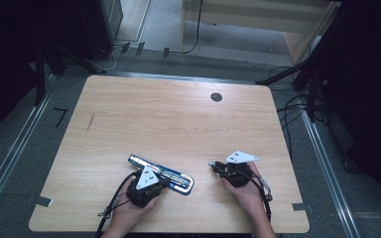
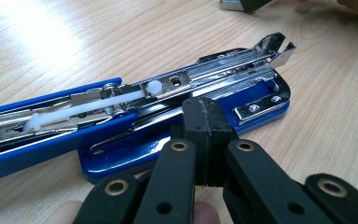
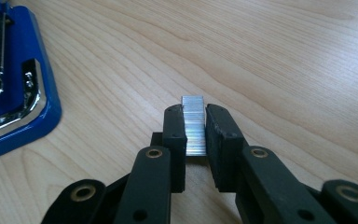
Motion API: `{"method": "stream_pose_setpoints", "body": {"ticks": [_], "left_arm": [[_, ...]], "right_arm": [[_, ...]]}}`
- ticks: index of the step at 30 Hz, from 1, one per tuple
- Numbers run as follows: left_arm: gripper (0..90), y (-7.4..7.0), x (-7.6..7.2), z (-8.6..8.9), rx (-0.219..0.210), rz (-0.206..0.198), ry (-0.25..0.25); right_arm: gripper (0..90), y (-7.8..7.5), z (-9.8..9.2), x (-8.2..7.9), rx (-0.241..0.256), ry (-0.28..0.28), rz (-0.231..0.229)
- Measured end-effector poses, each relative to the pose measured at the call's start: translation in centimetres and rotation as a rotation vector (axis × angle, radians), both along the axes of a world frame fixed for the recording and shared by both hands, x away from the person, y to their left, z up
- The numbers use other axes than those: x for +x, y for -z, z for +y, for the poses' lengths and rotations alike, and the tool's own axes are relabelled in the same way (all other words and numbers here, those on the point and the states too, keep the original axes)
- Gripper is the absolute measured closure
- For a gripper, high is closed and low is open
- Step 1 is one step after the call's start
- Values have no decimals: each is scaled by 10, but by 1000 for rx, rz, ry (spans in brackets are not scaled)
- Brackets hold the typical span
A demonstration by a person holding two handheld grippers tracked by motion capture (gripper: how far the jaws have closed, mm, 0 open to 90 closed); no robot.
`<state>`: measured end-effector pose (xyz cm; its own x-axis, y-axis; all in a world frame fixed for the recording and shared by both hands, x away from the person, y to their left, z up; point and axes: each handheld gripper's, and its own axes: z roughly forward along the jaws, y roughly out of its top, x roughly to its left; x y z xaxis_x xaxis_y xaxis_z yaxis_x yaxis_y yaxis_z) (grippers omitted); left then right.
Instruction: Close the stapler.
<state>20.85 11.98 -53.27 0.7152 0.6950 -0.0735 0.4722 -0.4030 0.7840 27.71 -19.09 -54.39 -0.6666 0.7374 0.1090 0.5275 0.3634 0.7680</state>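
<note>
While the stapler (image 2: 177, 100) lies open, left jaws are pressed together; right jaws pinch a staple strip (image 3: 195, 125).

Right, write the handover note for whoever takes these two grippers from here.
Left gripper: jaws shut with nothing between them, tips at the near edge of the blue stapler, seemingly steadying its base.
Right gripper: shut on a strip of staples, held just above the wooden table, to the right of the stapler and apart from it.
Done: the stapler lies opened flat, its metal staple channel exposed; the strip is picked up.
Left: bring the strip over, lay it in the channel, then close the stapler. Probably keep the left gripper bracing the base meanwhile.
</note>
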Motion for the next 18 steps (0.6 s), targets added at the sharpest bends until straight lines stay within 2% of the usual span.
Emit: {"method": "stream_pose_setpoints", "body": {"ticks": [7, 13, 18], "left_arm": [[900, 0, 0, 0, 1, -1, 1], [900, 0, 0, 0, 0, 0, 0], [900, 0, 0, 0, 0, 1, 0]], "right_arm": [[796, -5, 3, -5, 7, -51, 4], [796, -10, 6, -10, 13, -69, 0], [796, -19, 14, -13, -5, -103, -15]]}}
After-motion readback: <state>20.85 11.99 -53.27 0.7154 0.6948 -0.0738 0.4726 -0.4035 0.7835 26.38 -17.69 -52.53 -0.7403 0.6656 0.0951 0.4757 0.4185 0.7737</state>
